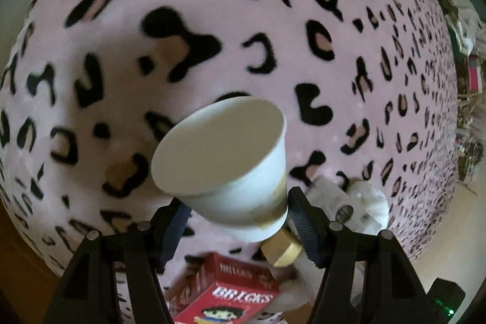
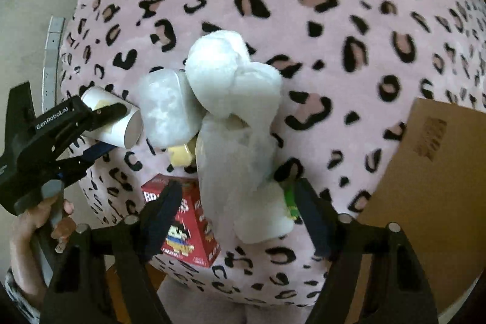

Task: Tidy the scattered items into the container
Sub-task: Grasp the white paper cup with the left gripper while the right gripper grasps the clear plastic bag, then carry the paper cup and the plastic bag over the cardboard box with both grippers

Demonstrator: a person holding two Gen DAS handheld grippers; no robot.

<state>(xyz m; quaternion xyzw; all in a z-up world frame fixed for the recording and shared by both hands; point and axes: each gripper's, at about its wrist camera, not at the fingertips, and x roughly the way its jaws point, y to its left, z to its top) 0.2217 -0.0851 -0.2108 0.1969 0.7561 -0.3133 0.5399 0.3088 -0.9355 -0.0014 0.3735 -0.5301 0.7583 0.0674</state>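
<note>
My left gripper (image 1: 235, 220) squeezes a white paper cup (image 1: 224, 160) at its base — tipped over the pink spotted blanket (image 1: 273, 20). My right gripper (image 2: 240, 208) has white fluffy stuff (image 2: 237, 111) between its fingers; I cannot tell if it pinches. The red bricks box (image 2: 188, 220) lies near the blanket's near edge, the cardboard box (image 2: 425, 187) at its right edge.

We see a plush, fuzzy pink leopard-print fleece blanket (image 1: 212, 20) under everything. The white paper cup (image 1: 224, 160) looks smooth and matt, with a brown-stained band near its base. The red cardboard bricks box (image 2: 194, 220) has a glossy printed face. The fluffy white cloth bundle (image 2: 231, 87) looks soft and woolly. The plain brown cardboard box (image 2: 425, 187) is matt and flat.
</note>
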